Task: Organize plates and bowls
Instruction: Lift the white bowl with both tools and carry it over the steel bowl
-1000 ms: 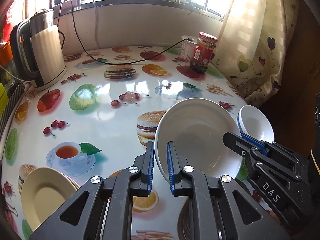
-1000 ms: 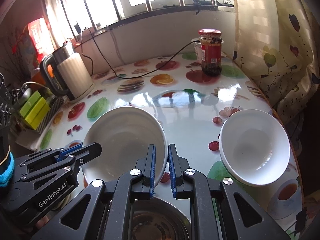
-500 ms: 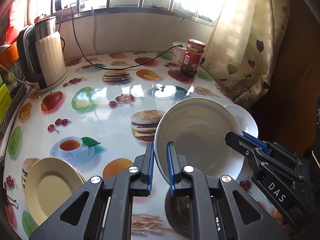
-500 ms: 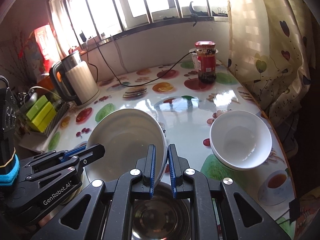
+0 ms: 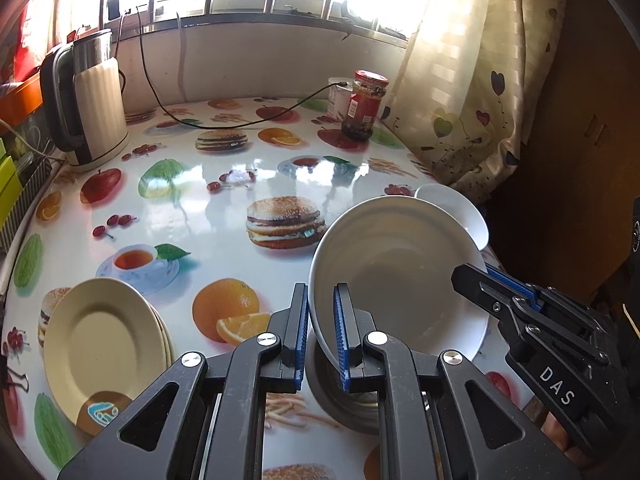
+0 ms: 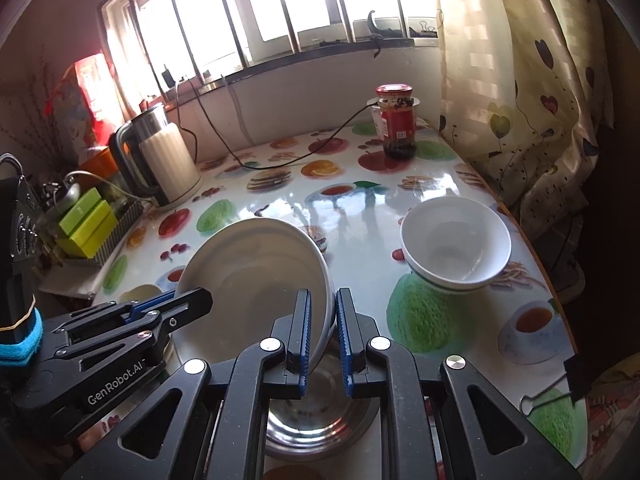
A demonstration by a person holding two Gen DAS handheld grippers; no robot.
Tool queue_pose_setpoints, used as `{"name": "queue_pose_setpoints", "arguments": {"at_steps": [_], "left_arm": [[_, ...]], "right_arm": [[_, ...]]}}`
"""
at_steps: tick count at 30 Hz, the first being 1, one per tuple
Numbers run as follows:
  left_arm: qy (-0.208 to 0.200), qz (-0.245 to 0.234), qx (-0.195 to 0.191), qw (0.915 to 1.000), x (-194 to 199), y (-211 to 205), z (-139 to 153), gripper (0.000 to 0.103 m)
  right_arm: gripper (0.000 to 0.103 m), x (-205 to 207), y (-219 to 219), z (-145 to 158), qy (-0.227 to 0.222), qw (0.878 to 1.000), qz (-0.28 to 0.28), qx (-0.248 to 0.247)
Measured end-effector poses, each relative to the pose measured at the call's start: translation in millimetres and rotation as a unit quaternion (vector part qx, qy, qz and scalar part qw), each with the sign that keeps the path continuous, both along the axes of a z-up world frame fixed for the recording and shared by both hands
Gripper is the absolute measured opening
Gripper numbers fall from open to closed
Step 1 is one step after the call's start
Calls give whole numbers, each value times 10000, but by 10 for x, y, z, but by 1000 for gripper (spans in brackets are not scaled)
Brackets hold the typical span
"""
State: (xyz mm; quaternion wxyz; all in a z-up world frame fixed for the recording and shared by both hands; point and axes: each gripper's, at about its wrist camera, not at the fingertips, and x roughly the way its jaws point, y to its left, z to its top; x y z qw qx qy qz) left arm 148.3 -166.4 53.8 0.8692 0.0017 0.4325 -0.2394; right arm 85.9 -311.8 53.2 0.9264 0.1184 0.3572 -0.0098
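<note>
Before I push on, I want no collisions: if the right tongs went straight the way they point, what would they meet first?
The right tongs, shut on the white dish, point down at the table. Bare tablecloth probably comes first; the stacked bowls sit right of that line. Depth is unclear.

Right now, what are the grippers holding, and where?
Both hold the large white bowl by its rim: left gripper on its left edge, right gripper on its right edge.

Both the left gripper (image 5: 321, 330) and the right gripper (image 6: 323, 330) are black, angular frames with silver screws, ribbed blue finger pads and white lettering.
</note>
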Motion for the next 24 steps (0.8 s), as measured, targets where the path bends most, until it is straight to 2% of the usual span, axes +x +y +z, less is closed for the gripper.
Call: {"name": "queue_pose_setpoints", "arguments": {"at_steps": [24], "left_arm": [[483,-145,173,9986,-113,-82,-310,13]], "right_arm": [[13,-224,-46,-324,380,9990,-160,186]]}}
